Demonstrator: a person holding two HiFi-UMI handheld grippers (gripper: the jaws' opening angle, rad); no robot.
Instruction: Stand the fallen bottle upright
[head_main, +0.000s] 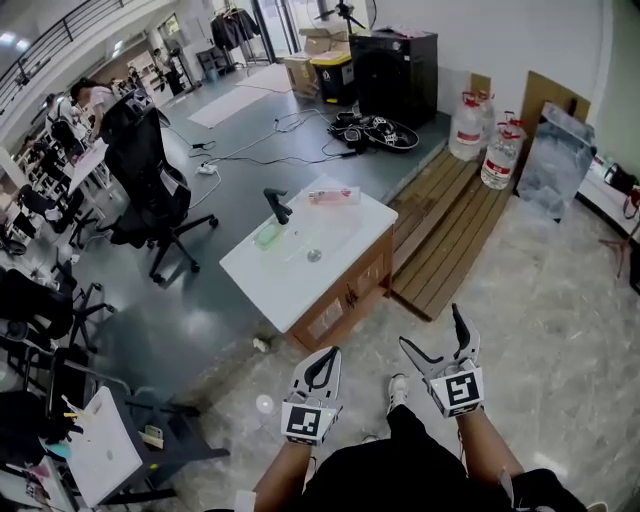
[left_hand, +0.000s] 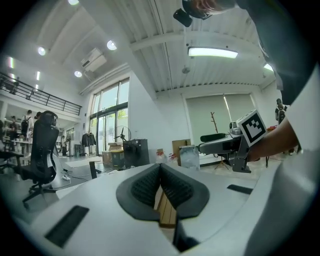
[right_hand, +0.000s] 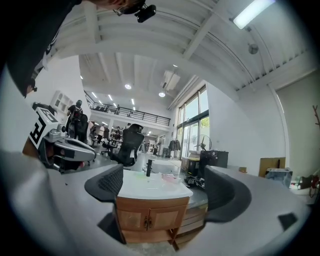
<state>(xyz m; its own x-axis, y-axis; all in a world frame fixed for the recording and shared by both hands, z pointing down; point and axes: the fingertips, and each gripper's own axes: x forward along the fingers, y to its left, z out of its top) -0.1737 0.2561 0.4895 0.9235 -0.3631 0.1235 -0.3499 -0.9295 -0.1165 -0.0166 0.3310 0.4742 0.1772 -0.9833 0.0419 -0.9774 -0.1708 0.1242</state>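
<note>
One left hand-held gripper (head_main: 329, 354) closed | one right hand-held gripper (head_main: 431, 326) open, empty | one sink cabinet (head_main: 290, 278) | one pink bottle (head_main: 333, 196) lying

A white countertop (head_main: 285, 280) with a shallow basin sits on a wooden cabinet (head_main: 345, 300). The cabinet stands on the floor (head_main: 230, 330), where dark grey meets pale tile. A black faucet (head_main: 277, 205) stands upright at the far-left edge. Just beside it lies a greenish bottle (head_main: 268, 235). At the far corner lies a clear pinkish thing (head_main: 333, 196), perhaps another bottle. A drain (head_main: 314, 256) sits in the basin.
</note>
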